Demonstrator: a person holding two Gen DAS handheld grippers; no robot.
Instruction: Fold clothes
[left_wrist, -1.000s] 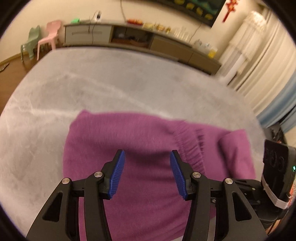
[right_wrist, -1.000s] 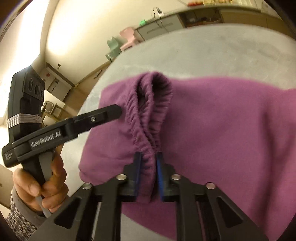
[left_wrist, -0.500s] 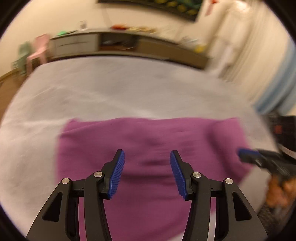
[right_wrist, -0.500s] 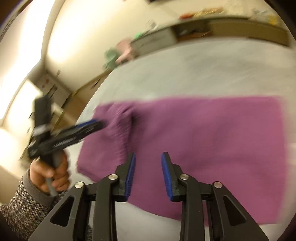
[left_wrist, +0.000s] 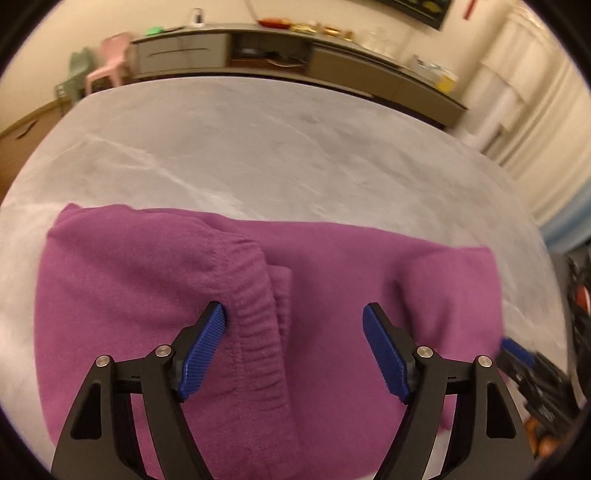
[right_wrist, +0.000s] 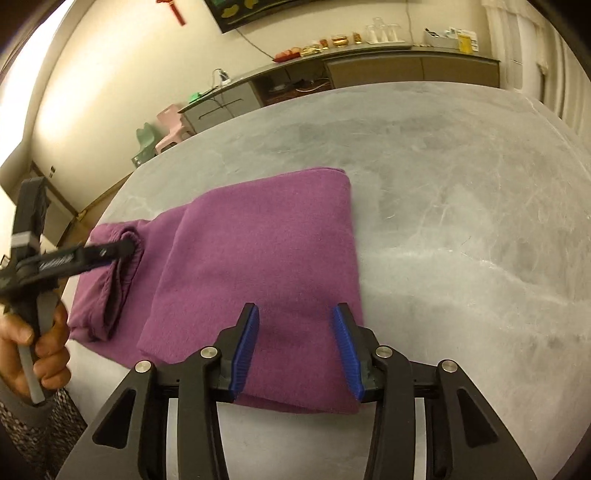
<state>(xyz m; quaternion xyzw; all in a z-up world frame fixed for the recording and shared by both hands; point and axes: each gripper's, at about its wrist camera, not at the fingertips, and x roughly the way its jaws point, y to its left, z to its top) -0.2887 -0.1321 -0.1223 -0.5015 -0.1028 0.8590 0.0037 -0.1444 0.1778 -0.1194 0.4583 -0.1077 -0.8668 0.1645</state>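
grey table (right_wrist: 461, 192) | purple garment (right_wrist: 258, 251) folded, under both spread jaws, ungripped

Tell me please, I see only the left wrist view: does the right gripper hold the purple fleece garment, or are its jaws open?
Observer: The right gripper has its jaws open and holds nothing. It is above the near right part of the folded purple fleece garment.
Operator: How does the right edge of the garment look?
Observer: It is one straight, smooth fold, and it lies flat on the grey marbled table.
Operator: And how does my left gripper look from outside?
Observer: The tip of the left gripper is at the ribbed elastic opening on the left end of the garment. A hand holds its handle.
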